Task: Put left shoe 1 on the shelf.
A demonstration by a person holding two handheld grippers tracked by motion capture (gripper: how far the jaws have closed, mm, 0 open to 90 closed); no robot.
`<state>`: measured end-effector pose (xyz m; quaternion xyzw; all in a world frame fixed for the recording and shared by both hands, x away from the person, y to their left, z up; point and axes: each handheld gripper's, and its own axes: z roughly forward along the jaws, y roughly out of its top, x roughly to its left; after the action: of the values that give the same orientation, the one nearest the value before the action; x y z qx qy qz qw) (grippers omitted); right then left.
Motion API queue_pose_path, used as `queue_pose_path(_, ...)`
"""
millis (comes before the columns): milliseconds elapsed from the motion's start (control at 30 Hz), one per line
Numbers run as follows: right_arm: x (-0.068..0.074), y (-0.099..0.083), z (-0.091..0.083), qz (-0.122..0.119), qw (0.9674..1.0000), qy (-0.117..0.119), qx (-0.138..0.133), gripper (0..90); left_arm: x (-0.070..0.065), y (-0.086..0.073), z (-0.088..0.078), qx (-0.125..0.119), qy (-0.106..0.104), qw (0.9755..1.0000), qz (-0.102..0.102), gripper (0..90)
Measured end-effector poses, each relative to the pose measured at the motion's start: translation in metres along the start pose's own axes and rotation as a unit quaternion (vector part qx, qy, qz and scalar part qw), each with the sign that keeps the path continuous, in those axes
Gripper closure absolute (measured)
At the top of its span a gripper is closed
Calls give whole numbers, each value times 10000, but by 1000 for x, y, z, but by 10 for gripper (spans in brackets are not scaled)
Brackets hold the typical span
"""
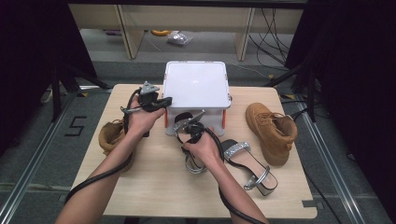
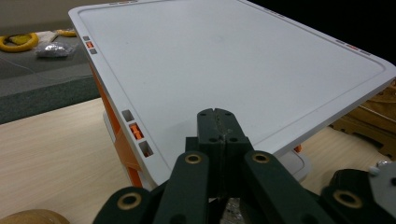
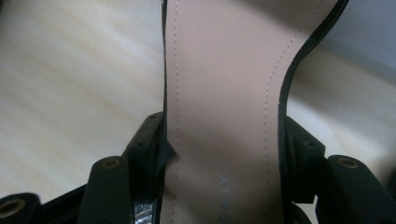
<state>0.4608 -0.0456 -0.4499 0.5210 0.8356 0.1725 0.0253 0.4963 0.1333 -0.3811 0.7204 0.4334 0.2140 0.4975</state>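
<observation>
A white box (image 1: 196,84) with orange latches (image 2: 135,131) stands at the back middle of the table. My left gripper (image 1: 163,101) is shut with nothing between its fingertips. Its tips (image 2: 218,116) sit over the near edge of the box lid (image 2: 233,60); I cannot tell whether they touch it. My right gripper (image 1: 186,122) is in front of the box, shut on a silver sandal (image 1: 194,164). The jaws clamp across the sandal's pink insole (image 3: 224,93), one pad (image 3: 152,140) on each side edge.
A second silver sandal (image 1: 247,161) lies right of my right hand. One tan boot (image 1: 273,130) stands at the table's right, another (image 1: 112,135) at its left beside my left forearm. Cables trail from both grippers toward the front edge.
</observation>
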Motion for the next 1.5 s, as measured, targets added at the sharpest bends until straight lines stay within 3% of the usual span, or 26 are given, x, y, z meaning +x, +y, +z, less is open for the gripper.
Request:
queue_pose_path(100,2,7,5,75,10000,-3,-17,432,0,0,0,-9,-9,10000,-11,897)
queue_pose_path(167,0,14,16,-20,9999,-48,-154,432,1,0,0,0,-13,10000,-1,898)
queue_pose_path(200,-2,16,20,-55,9997,163,-197,432,1,0,0,0,-13,10000,-1,898)
queue_pose_path(267,-2,19,27,29,9995,145,-286,431,0,0,0,1,-11,10000,-2,897)
queue_pose_path(300,3,19,23,359,9993,122,52,431,0,0,0,2,-10,10000,5,897)
queue_pose_path(333,3,20,26,380,9992,103,19,431,0,0,0,2,-10,10000,5,897)
queue_pose_path(367,4,20,28,251,9996,58,73,431,0,0,0,0,-14,10000,0,898)
queue_pose_path(433,5,21,32,287,9995,93,102,430,0,0,0,-1,-19,10000,-9,897)
queue_pose_path(500,6,22,32,286,9995,-4,121,430,0,0,0,5,-19,10000,-5,897)
queue_pose_path(533,8,22,31,377,9990,-208,134,428,0,0,0,14,-15,10000,4,897)
queue_pose_path(667,11,22,31,387,9989,-211,143,416,0,1,0,23,-15,10000,10,897)
queue_pose_path(767,10,22,22,315,9995,-57,-3,378,1,1,0,31,-19,10000,15,897)
queue_pose_path(800,7,21,16,284,9991,66,-321,376,1,1,0,27,-20,10000,15,897)
queue_pose_path(867,6,20,13,177,9990,-1,-407,373,0,1,0,22,-16,10000,12,897)
queue_pose_path(900,7,18,6,197,9990,-192,-352,377,0,1,0,26,-16,10000,10,898)
queue_pose_path(933,8,14,-5,312,9988,-113,-347,404,0,1,0,37,-8,10000,30,897)
queue_pose_path(967,8,14,-5,312,9988,-113,-347,404,0,1,0,51,7,10000,44,897)
queue_pose_path(1000,6,8,-20,331,9986,-93,-391,438,0,1,0,46,5,10000,43,897)
queue_pose_path(1067,2,3,-29,324,9983,-101,-483,493,1,0,-1,27,-13,10000,32,897)
queue_pose_path(1133,1,1,-36,385,9982,-116,-435,535,1,0,-1,23,-22,10000,27,897)
queue_pose_path(1167,-4,-2,-40,249,9987,-81,-430,580,2,0,-1,24,-19,10000,32,897)
queue_pose_path(1200,-7,-5,-44,309,9987,-122,-380,598,1,0,-1,19,-16,10000,29,897)
queue_pose_path(1233,-14,-12,-50,198,9991,-196,-307,651,1,0,0,6,-13,10000,19,897)
queue_pose_path(1367,-20,-23,-56,245,9994,-104,-216,720,0,0,0,20,-12,10000,32,897)
queue_pose_path(1467,-27,-39,-57,-117,9999,-43,-4,789,1,0,0,23,-11,10000,27,897)
queue_pose_path(1500,-27,-39,-57,-117,9999,-43,-4,789,1,1,-1,28,-10,10000,32,897)
